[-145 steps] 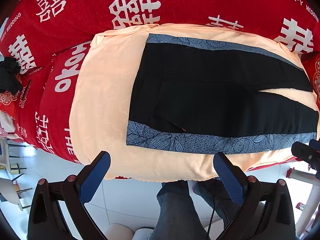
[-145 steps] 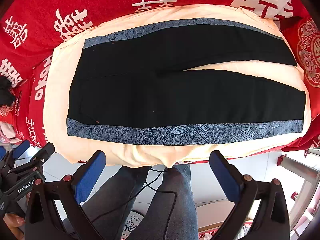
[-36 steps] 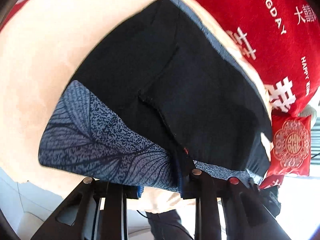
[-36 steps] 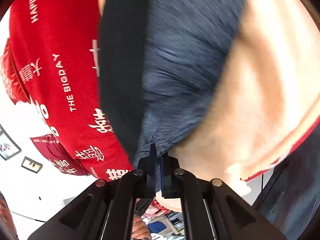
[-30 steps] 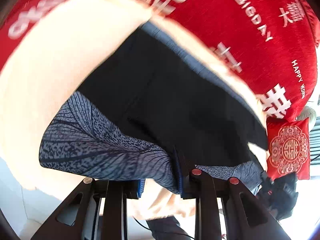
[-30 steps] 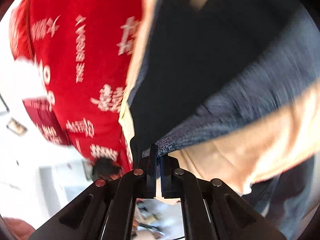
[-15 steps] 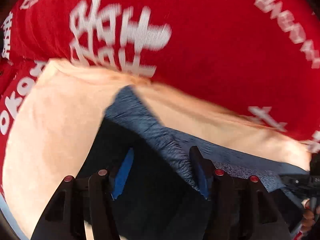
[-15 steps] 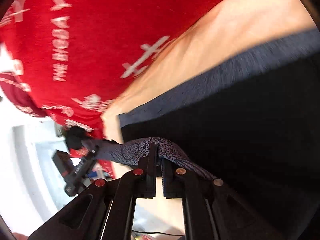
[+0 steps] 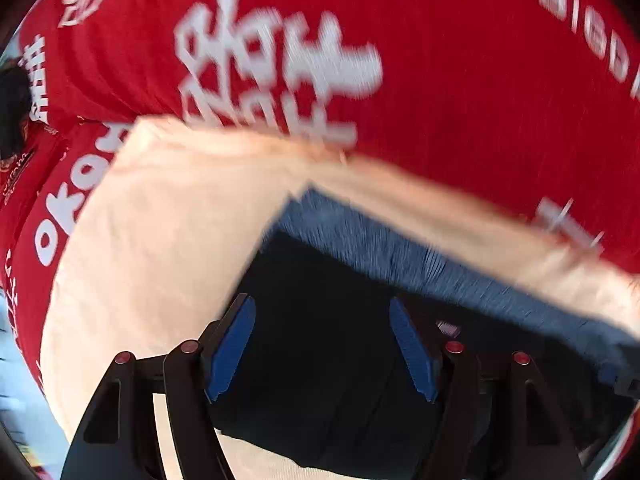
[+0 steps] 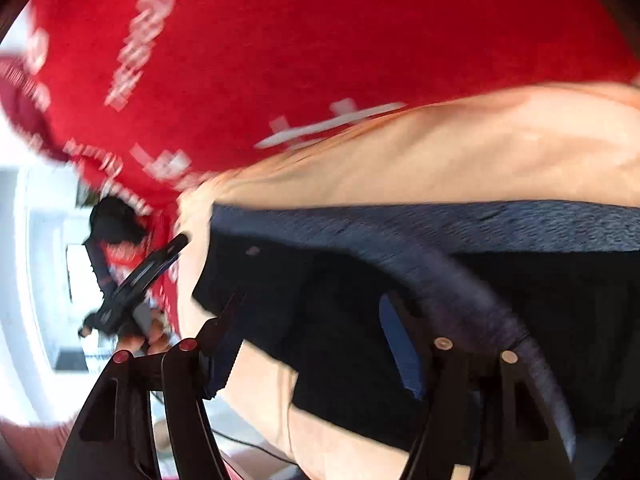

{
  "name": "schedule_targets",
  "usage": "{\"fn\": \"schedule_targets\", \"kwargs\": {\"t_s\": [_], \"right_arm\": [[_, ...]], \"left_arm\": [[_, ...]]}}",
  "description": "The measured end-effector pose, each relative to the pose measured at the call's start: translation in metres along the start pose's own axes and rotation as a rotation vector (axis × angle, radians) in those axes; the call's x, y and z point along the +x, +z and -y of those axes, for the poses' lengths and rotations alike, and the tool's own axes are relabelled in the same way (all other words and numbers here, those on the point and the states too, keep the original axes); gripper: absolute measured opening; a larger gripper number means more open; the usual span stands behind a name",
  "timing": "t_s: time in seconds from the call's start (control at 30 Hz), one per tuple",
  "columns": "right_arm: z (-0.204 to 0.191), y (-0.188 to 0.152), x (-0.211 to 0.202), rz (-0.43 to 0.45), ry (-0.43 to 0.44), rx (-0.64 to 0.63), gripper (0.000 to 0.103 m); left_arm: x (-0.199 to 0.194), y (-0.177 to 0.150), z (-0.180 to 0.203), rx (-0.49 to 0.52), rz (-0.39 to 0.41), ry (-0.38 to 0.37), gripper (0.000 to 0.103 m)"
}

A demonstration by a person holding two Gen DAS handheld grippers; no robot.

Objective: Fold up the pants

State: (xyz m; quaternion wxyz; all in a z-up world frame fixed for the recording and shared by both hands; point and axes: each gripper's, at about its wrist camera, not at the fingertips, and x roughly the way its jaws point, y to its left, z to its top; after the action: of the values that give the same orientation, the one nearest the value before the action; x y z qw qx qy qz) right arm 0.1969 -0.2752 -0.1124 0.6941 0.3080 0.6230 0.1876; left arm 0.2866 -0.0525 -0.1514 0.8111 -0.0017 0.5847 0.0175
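only right view shows left tool (image 10: 132, 288) (blurred) beside pants (image 10: 352, 312).

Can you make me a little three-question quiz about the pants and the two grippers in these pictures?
1. True or false: the left gripper is open above the black pants.
2. What lies right under the pants? A) a peach blanket B) a green towel C) a wooden board
3. Fill in: past the peach blanket lies a ___ cover with white writing.

Key
1. True. Its blue pads stand apart with nothing between them. The right gripper is open too.
2. A.
3. Red.
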Motion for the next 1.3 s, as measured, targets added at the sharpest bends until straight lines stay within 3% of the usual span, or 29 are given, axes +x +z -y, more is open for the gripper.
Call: {"fn": "schedule_targets", "kwargs": {"t_s": [0.07, 0.13, 0.2, 0.23, 0.27, 0.37, 0.43, 0.5, 0.6, 0.77, 0.83, 1.0, 1.1, 1.3], "right_arm": [[0.000, 0.007, 0.028, -0.044, -0.028, -0.016, 0.061], [0.010, 0.019, 0.054, -0.070, -0.074, 0.007, 0.060], [0.025, 0.032, 0.064, -0.051, -0.095, 0.028, 0.051], [0.033, 0.035, 0.059, -0.031, -0.090, 0.046, 0.040], [0.040, 0.040, 0.047, 0.007, -0.086, 0.079, 0.039], [0.054, 0.042, 0.003, 0.124, -0.086, 0.146, 0.043], [0.064, 0.031, -0.032, 0.178, -0.036, 0.176, 0.049], [0.069, 0.008, -0.059, 0.210, -0.044, 0.185, 0.056], [0.083, -0.043, -0.096, 0.245, -0.048, 0.223, 0.057], [0.108, -0.158, -0.144, 0.356, -0.051, 0.403, 0.058], [0.116, -0.209, -0.145, 0.366, -0.100, 0.478, 0.058], [0.147, -0.328, -0.130, 0.373, -0.167, 0.714, 0.058], [0.158, -0.366, -0.111, 0.370, -0.175, 0.772, 0.058], [0.184, -0.380, -0.090, 0.438, -0.049, 0.819, 0.057]], "left_arm": [[0.028, -0.006, 0.011, 0.015, -0.048, 0.036, 0.071], [0.040, -0.014, 0.014, 0.032, -0.015, 0.077, 0.075], [0.038, -0.014, 0.015, 0.044, -0.029, 0.086, 0.076], [0.034, -0.015, 0.014, 0.038, -0.048, 0.077, 0.076], [0.028, -0.016, 0.015, 0.035, -0.057, 0.072, 0.076], [-0.003, -0.023, 0.020, 0.067, -0.054, 0.063, 0.076], [-0.025, -0.036, 0.037, 0.138, -0.050, 0.050, 0.076], [-0.040, -0.052, 0.057, 0.208, -0.062, 0.008, 0.076], [-0.061, -0.078, 0.097, 0.309, -0.087, -0.072, 0.076], [-0.086, -0.119, 0.176, 0.444, -0.145, -0.327, 0.076], [-0.091, -0.140, 0.220, 0.503, -0.184, -0.442, 0.076], [-0.094, -0.186, 0.301, 0.625, -0.287, -0.597, 0.076], [-0.089, -0.208, 0.328, 0.695, -0.305, -0.593, 0.076], [-0.073, -0.237, 0.357, 0.701, -0.346, -0.598, 0.072]]}}
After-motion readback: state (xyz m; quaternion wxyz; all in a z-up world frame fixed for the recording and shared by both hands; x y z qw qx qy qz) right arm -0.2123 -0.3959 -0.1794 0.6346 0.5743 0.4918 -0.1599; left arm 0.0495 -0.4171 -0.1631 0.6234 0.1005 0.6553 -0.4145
